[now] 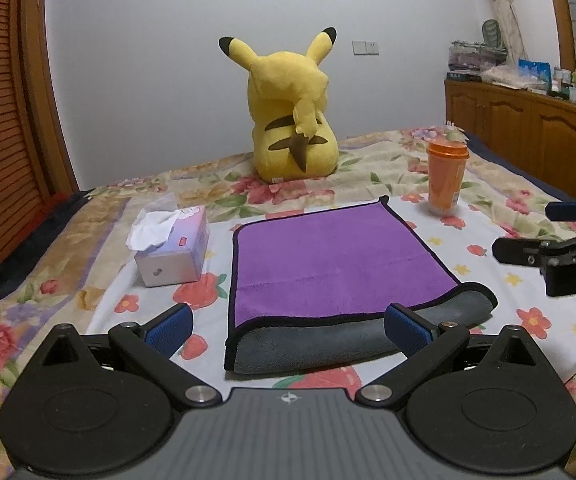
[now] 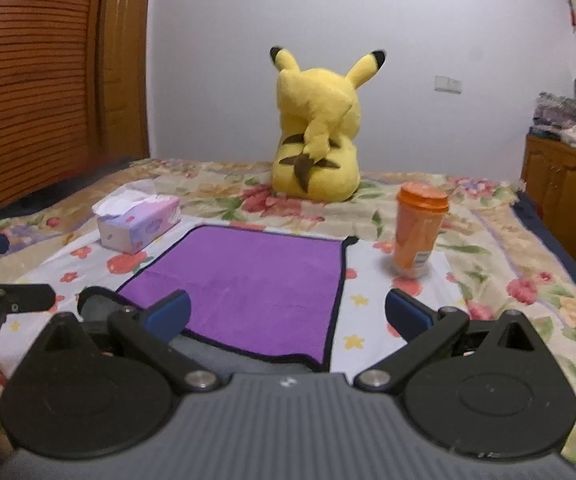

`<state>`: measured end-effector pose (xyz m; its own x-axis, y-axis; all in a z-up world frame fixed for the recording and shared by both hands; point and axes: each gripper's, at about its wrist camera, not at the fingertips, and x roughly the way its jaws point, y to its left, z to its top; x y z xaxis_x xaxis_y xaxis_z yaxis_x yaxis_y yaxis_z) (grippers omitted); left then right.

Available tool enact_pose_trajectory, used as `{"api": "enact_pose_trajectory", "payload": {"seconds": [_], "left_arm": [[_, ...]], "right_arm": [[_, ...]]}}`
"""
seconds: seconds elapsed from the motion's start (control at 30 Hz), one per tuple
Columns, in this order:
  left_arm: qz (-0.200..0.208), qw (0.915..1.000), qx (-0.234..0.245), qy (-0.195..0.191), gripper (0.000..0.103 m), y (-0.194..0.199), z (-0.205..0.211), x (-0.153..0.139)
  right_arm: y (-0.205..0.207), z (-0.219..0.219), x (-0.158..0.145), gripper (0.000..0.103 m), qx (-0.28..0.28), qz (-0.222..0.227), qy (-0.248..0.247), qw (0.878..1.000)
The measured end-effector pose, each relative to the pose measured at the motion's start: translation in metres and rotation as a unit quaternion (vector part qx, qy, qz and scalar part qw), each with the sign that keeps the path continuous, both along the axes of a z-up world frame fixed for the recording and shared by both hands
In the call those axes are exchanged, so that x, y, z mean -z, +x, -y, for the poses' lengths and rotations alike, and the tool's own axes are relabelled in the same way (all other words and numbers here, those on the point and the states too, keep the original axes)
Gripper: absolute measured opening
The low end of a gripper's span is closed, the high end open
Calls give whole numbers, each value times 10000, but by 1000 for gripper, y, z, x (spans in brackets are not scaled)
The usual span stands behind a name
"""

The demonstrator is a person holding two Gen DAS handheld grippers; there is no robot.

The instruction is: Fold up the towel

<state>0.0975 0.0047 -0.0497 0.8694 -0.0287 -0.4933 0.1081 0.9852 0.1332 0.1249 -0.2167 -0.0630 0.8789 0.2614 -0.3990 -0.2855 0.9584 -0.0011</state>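
A purple towel [image 1: 327, 264] with a black hem lies folded on the flowered bedspread; its grey underside [image 1: 307, 348] shows as a strip along the near edge. It also shows in the right wrist view [image 2: 256, 288]. My left gripper [image 1: 288, 332] is open and empty, just short of the towel's near edge. My right gripper [image 2: 288, 316] is open and empty over the towel's near right corner; it also shows in the left wrist view [image 1: 527, 230], to the right of the towel.
A tissue box [image 1: 172, 248] stands left of the towel. An orange cup [image 1: 445, 176] stands beyond its far right corner. A yellow plush toy [image 1: 291, 120] sits behind. A wooden cabinet [image 1: 527, 128] runs along the right, a slatted door [image 1: 4, 120] on the left.
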Motion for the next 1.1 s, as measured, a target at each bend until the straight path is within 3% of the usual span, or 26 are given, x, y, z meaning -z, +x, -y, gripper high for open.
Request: {"api": "enact_pose_trajectory", "payload": {"seconds": [0.33,0.87,1.1], "left_arm": [[-212,9998,49,-17,103,26,-6,11],[-611,9980,-135,-48,102,69,-31,31],[-828,9965,-103,-88,95,84,-39,41]], "right_arm": [[15,-11,10,103,-319,-367,-224,9986],[47,-11,24,103,-332,-723,-394,9961],[55,-12,30,103,-402,-855,-463,9944]]}}
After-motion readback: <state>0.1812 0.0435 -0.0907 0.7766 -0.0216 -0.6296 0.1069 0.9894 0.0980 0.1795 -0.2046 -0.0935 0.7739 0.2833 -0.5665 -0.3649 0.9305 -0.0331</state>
